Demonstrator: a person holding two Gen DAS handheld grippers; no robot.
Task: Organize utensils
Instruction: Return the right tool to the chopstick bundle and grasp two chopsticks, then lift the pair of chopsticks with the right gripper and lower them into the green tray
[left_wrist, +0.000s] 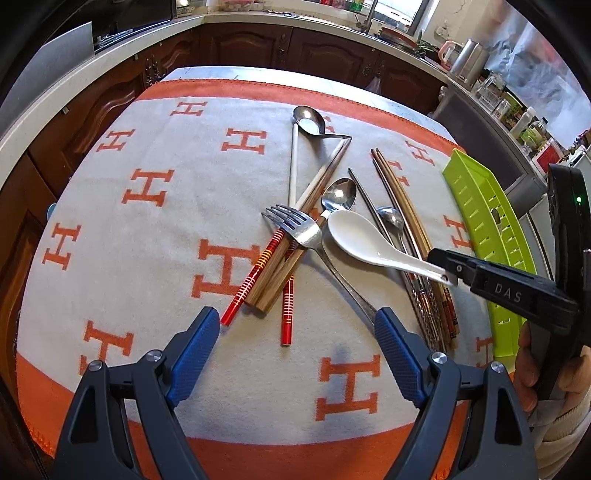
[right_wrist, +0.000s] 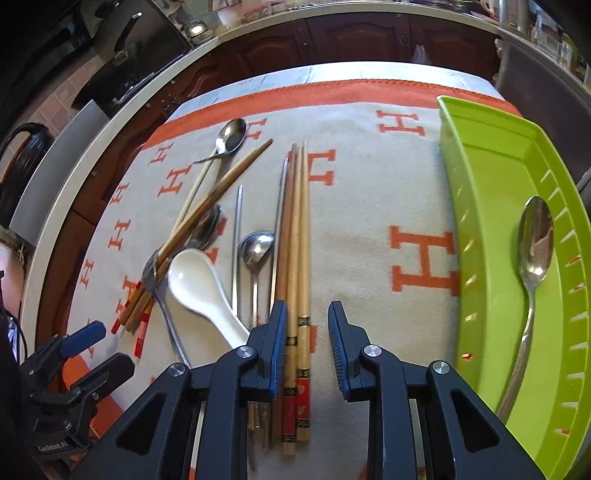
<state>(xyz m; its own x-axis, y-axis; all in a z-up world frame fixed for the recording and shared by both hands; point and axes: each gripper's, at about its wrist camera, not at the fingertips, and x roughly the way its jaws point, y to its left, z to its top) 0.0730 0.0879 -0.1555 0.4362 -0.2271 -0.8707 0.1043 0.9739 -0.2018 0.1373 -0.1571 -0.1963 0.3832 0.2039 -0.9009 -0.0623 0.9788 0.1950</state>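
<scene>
Between chopsticks (right_wrist: 295, 236) and green tray (right_wrist: 491, 155), bare cloth (right_wrist: 369, 221) lies under the narrow, empty right claw (right_wrist: 307, 345).

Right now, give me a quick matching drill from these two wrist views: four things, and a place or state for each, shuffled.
Things:
1. green tray
2. white ceramic spoon
3. fork
4. left gripper

Places or states:
A. lying across the red chopsticks
B. open, nothing between the jaws
C. holds one metal spoon
D. on the cloth, bowl beside the fork's head

Pairs: 1-C, 2-D, 3-A, 4-B
</scene>
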